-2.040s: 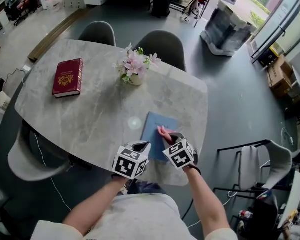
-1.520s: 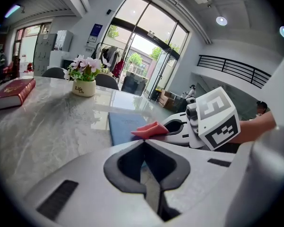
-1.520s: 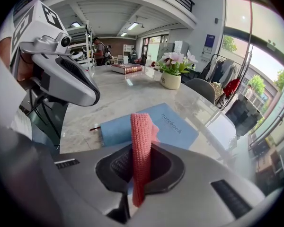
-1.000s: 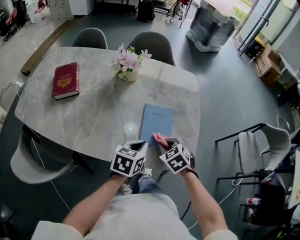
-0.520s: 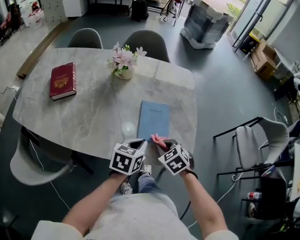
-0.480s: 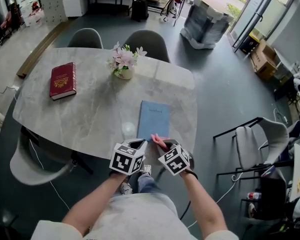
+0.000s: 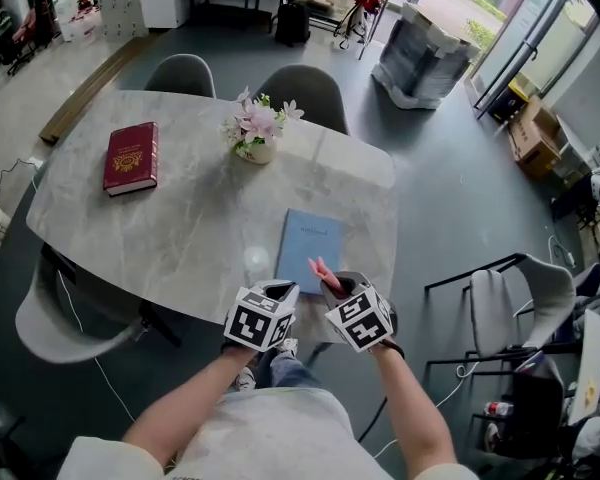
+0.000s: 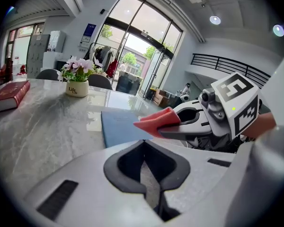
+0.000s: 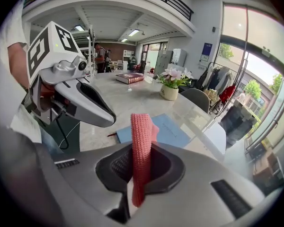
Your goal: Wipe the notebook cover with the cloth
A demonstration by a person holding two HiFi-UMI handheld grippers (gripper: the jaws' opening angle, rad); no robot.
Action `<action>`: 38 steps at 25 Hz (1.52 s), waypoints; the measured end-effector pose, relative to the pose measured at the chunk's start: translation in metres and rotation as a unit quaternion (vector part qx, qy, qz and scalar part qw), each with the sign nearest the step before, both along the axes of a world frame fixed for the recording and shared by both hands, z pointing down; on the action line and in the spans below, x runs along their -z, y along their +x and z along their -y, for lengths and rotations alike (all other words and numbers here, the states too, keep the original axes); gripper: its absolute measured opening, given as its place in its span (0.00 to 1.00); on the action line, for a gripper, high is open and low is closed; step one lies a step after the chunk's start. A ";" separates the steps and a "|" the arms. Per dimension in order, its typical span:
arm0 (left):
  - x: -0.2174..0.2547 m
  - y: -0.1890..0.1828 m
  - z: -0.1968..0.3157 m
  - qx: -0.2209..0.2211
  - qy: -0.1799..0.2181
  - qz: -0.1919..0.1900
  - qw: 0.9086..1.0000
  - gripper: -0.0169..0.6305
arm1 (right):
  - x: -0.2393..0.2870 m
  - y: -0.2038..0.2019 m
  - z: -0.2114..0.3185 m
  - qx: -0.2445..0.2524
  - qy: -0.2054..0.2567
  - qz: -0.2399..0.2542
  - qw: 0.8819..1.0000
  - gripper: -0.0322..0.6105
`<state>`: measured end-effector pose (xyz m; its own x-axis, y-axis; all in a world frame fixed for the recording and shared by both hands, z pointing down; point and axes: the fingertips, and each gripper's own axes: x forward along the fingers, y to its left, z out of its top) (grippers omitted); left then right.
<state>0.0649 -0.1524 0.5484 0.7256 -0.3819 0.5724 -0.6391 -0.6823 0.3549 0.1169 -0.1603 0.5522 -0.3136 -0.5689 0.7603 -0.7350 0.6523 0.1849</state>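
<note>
A thin pale-blue notebook (image 7: 312,249) lies flat on the grey marble-look table (image 7: 180,218). The right gripper (image 7: 332,284) pinches a folded pink knitted cloth (image 7: 326,271) just at the notebook's near edge. From the head view the gripper covers that edge, and no view settles whether the cloth touches the cover. In the right gripper view the cloth's lower end is buried between the jaws, and the gripper's body cuts off the notebook's near part. The left gripper (image 7: 278,292), its jaws pressed together on nothing, sits just left of the notebook's near corner. A dark-red hardback book (image 7: 132,157) lies well left of the notebook. A small pot of pink flowers (image 7: 257,133) stands beyond the notebook.
</note>
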 end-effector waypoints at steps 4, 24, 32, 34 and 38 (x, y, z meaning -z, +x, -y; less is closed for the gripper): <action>0.001 0.002 0.010 0.011 0.001 0.000 1.000 0.04 | 0.007 0.003 0.021 0.016 0.006 -0.008 1.000 0.07; -0.016 -0.015 0.061 0.088 -0.017 0.015 0.996 0.04 | -0.005 -0.010 0.133 0.102 0.014 -0.031 0.994 0.08; -0.023 -0.022 0.075 0.114 -0.029 0.018 0.993 0.04 | -0.031 -0.011 0.164 0.115 -0.005 -0.047 0.992 0.07; -0.024 -0.023 0.077 0.118 -0.031 0.019 0.992 0.04 | -0.037 -0.012 0.168 0.120 -0.010 -0.052 0.991 0.07; -0.028 -0.024 0.081 0.119 -0.036 0.020 0.992 0.04 | -0.049 -0.015 0.174 0.128 -0.018 -0.061 0.990 0.07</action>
